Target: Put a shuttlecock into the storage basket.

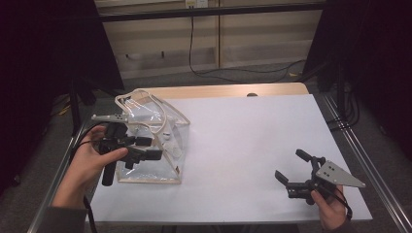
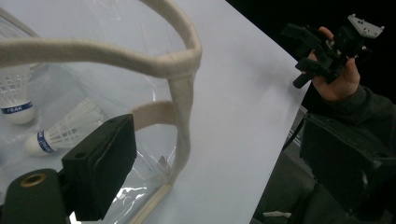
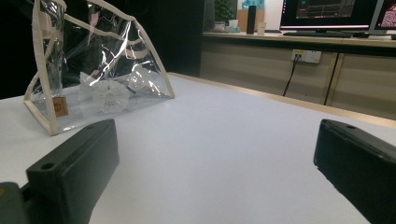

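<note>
Left gripper (image 1: 145, 148), black, two-jawed, jaws spread wide with nothing between them, at the open top of the clear plastic tote bag with cream webbing trim and handles (image 1: 167, 145); cream webbing handle (image 2: 187, 93) looped just ahead of the near jaw and well inside its reach. Inside the bag, low against the clear wall, two white feathered shuttlecocks with blue bands (image 2: 60, 130), below and beyond the left jaws, corks toward the bag's floor. Bag upright at the left side of the white table sheet (image 1: 243, 145), its long base running roughly front to back along the sheet's left edge. Right gripper (image 1: 291, 178), likewise black, jaws parted wide and empty, low over the sheet near the right front corner, pointed across the table toward the bag (image 3: 100, 70) yet well apart from it. Deciding relation: left gripper touching or nearly touching the bag's mouth, right gripper a full stretch of bare sheet away; hence, by judgement, left hand nearer for any hold on handle or rim, right hand free to cross leftward toward the shuttlecocks.
</note>
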A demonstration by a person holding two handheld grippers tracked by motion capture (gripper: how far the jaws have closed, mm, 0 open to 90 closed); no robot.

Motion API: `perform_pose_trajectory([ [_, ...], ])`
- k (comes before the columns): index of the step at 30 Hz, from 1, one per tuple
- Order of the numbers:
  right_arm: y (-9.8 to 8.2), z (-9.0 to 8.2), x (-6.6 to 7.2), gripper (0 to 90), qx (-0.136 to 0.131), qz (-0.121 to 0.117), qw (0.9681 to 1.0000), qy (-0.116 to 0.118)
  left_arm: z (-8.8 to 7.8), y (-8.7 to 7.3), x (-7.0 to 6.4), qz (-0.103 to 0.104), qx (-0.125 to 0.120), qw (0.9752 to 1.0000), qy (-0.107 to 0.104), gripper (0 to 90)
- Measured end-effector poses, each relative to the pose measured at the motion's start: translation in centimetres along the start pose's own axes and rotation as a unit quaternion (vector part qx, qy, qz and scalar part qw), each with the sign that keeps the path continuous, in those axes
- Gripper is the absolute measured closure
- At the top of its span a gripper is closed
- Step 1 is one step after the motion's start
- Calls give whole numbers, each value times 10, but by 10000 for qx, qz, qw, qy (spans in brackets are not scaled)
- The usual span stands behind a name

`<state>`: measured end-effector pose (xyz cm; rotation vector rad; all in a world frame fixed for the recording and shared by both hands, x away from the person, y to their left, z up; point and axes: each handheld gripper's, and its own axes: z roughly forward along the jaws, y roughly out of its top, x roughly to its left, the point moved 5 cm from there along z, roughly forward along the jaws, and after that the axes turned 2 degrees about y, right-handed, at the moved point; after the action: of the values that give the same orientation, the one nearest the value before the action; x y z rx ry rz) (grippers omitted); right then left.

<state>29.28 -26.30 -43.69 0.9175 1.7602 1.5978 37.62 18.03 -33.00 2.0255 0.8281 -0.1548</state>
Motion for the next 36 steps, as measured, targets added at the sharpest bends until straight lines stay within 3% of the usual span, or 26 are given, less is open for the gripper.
perform_pose_trajectory([
  [15, 0, 0, 0, 0, 2, -9, 10000, -1, 15, -20, 2, 167, 248, 9995, 59, 110],
  [36, 0, -1, 0, 0, 5, -15, 10000, -8, 33, -41, 7, 105, 172, 9998, -39, 108],
])
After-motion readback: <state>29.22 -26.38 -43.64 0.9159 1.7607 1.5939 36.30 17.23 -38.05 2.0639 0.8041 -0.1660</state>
